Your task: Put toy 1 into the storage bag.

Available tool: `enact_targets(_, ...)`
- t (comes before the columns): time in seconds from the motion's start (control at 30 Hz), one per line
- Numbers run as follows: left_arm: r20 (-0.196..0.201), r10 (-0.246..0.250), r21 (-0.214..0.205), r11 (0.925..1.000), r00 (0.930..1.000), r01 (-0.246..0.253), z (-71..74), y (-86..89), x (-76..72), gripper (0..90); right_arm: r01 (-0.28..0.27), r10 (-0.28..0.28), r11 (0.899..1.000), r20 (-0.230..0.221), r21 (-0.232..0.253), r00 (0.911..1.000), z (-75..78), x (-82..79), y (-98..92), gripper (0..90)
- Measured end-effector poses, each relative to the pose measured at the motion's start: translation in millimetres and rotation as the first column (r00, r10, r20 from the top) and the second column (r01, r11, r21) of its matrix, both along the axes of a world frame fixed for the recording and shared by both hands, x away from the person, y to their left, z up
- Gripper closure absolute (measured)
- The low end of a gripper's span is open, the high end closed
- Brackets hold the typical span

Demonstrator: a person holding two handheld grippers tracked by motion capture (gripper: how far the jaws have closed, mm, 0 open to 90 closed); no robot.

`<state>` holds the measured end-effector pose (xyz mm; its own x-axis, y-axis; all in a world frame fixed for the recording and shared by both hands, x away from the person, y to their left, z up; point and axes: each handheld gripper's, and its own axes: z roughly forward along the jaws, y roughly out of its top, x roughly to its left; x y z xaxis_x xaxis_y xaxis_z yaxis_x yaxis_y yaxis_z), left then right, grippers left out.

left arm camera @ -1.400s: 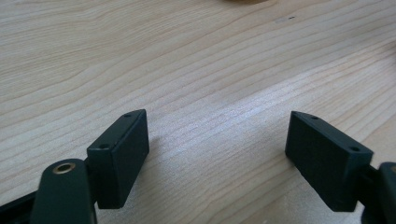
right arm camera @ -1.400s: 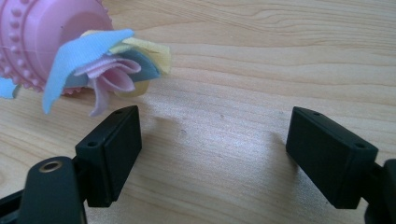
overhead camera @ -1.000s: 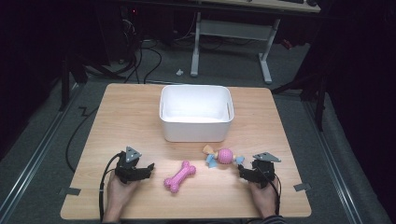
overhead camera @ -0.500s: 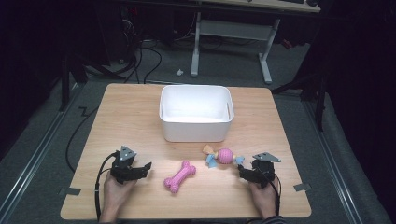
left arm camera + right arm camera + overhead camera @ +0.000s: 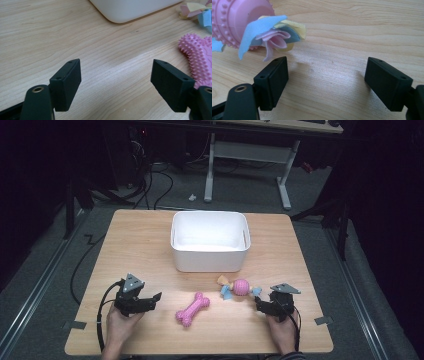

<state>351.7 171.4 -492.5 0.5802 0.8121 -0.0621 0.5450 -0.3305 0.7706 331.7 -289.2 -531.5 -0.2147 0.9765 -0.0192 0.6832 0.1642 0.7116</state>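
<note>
The desk [image 5: 140,245] is showing a pale wood-grain laminate surface, smooth and matt. A white rectangular plastic bin [image 5: 210,265] with rounded corners is standing at the middle of the desk, toward its far side. A pink rubber bone toy [image 5: 192,308], covered in short soft spikes, is lying nearer the person, between the two tools. A pink studded ball toy [image 5: 241,287] with frayed fabric strips in blue, yellow and pink is lying just beside the bone toy, toward the right. The left tool [image 5: 157,297] is pointing toward the bone toy, which is lying near it but apart from it; in the left gripper view the spiked end of the bone is sitting just outside the right-hand jaw. The jaws are standing wide, having just been closing slightly, with bare desk between them. The right tool [image 5: 258,303] is resting just beside the ball toy, whose fabric strips are lying next to one jaw; the jaws are standing wide apart, gripping nothing.
</note>
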Motion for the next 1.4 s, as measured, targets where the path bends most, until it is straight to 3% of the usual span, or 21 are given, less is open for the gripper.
enact_targets(0.13,-0.011,-0.029,-0.004,0.9996,0.9995,0.029,5.9,-4.3,-0.2,25.2,0.0,0.0,1.0,0.0,0.0,1.0,0.0,0.0,0.0,19.4)
enact_targets(0.53,-0.018,-0.079,0.048,0.9957,0.9967,0.08,28.2,-24.9,-3.7,27.6,-0.006,0.006,1.0,0.0,0.0,1.0,0.0,0.0,0.0,19.4)
enact_targets(0.8,-0.037,-0.116,0.035,0.9925,0.9926,0.117,37.4,-37.8,-6.2,27.7,-0.012,0.012,1.0,0.001,-0.001,0.9999,-0.1,-0.3,-0.1,19.4)
enact_targets(1.1,-0.067,-0.202,0.086,0.9744,0.9771,0.207,39.1,-71.2,-8.0,28.3,-0.016,0.016,1.0,0.001,0.0,0.9999,-0.1,-0.7,0.1,19.4)
enact_targets(1.4,-0.105,-0.238,0.112,0.9619,0.9655,0.25,32.4,-95.8,-5.0,28.8,-0.018,0.018,1.0,0.0,0.001,0.9998,-0.1,-1.0,0.2,19.4)
